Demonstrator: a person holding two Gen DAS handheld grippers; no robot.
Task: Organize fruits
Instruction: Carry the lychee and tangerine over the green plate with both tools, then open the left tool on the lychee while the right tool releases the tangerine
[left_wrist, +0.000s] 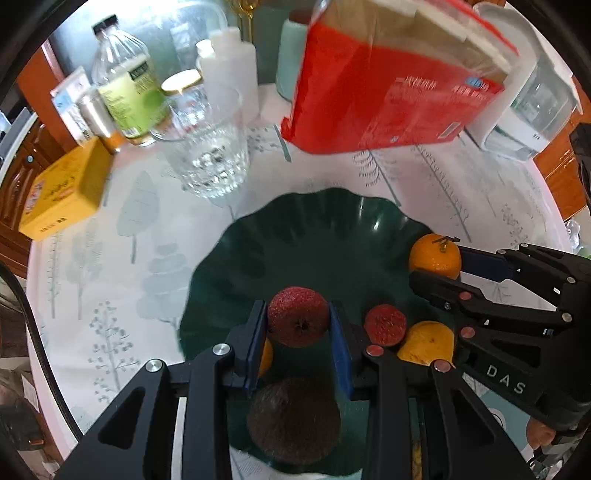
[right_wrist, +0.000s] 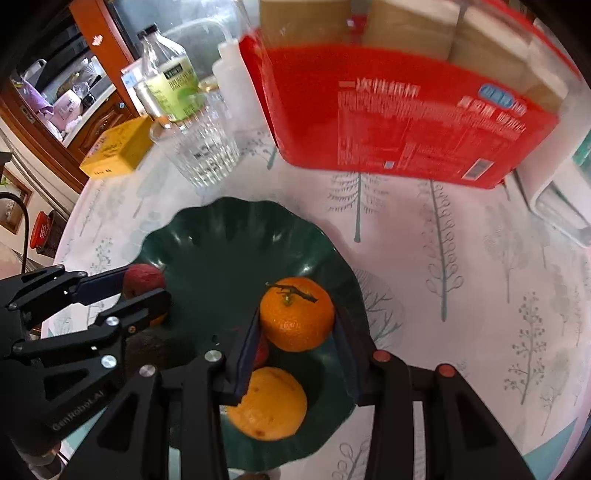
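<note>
1. The left gripper (left_wrist: 298, 325) was clamped on a red lychee (left_wrist: 297, 316), held over the dark green plate (left_wrist: 295, 221).
2. The right gripper (right_wrist: 297, 325) was clamped on a stemmed tangerine (right_wrist: 296, 314), held over the plate's rim at about three o'clock.
3. Already on the plate lay a second lychee (left_wrist: 385, 325), an orange (right_wrist: 266, 402) near five o'clock and a brown kiwi (left_wrist: 293, 421) at six.
4. The step looked like placing: each fruit should be lowered into bare plate toward twelve o'clock and let go only once it rests, since round fruit could roll.
5. The glass (left_wrist: 210, 155) at eleven o'clock stood clear of the plate.
</note>
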